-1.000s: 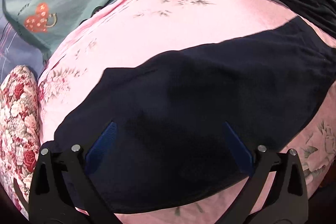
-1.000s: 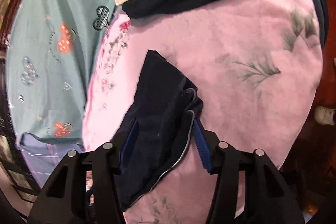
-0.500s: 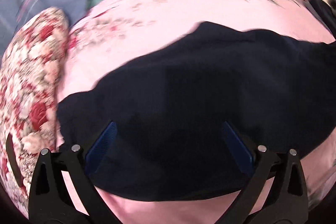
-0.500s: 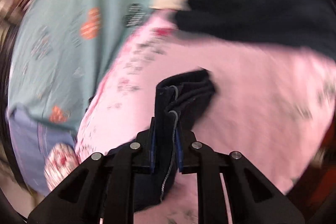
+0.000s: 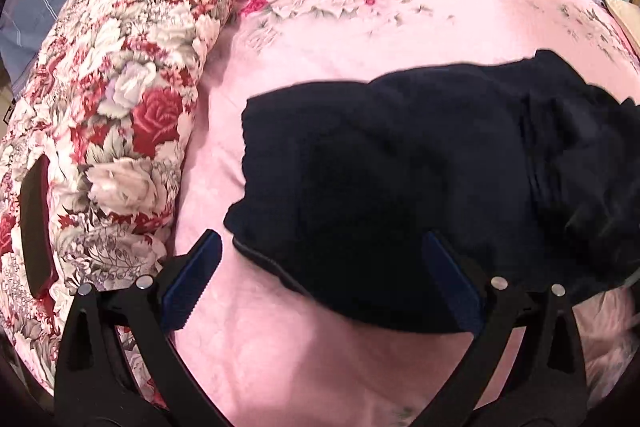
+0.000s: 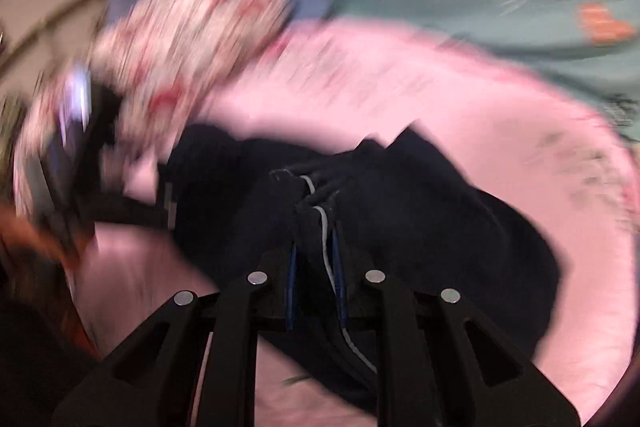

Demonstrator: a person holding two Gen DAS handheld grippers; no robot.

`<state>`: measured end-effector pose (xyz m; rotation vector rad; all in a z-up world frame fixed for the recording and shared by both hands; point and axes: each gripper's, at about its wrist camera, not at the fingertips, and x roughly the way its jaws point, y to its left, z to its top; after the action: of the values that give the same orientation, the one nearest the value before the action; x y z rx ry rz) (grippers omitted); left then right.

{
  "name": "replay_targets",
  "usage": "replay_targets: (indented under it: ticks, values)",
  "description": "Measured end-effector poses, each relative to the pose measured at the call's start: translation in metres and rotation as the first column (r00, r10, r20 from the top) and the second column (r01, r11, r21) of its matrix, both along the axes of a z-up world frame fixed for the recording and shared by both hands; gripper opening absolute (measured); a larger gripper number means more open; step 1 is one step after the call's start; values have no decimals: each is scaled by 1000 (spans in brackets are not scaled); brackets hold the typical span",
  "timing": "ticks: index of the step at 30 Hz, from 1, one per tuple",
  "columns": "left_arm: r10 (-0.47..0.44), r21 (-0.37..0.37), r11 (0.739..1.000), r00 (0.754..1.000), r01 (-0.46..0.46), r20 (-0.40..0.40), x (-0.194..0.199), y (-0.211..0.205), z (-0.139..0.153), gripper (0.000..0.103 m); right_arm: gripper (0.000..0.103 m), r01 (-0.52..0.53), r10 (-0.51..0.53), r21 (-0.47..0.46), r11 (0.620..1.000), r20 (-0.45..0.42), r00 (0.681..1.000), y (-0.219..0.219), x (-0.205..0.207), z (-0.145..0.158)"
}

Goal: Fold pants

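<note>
Right gripper [image 6: 314, 267] clamps one dark pants [image 6: 420, 227] bundle; left gripper [image 5: 320, 279] spread wide, holding nothing.

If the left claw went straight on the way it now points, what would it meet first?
Most likely the dark pants: the open left claw points at their near edge on the pink blanket. Depth is unclear.

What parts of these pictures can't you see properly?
- Right wrist view: motion blur smears the floral pillow and a dark object at far left.
- Right gripper: bunched navy pants hide what its shut fingers pinch.
- Left wrist view: the pants run off the right edge.
- Left gripper: open; contact with the pink blanket unclear.
</note>
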<state>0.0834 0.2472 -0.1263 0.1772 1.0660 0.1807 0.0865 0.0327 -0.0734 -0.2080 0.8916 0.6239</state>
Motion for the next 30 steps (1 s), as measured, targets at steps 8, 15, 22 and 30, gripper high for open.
replay_targets:
  ticks: [8,15,22,30]
  values:
    - [-117,-61,991,993,118,33,8,-21,-1,101,51,78,-78,-5,997,-1,997,-15,-30,4]
    - [-327,-242,905,936,349,128,2,-96,13,101,52,515,-486,136,846,-198,851,-159,-4,21]
    - [-351,-248,901,934,355,63,-28,-123,-7,50,52,216,-191,150,965,-165,968,-154,55,49]
    - [-235,-182,952,969,246,80,-46,-122,-12,54,52,-484,475,0,875,-191,859,-19,132,11]
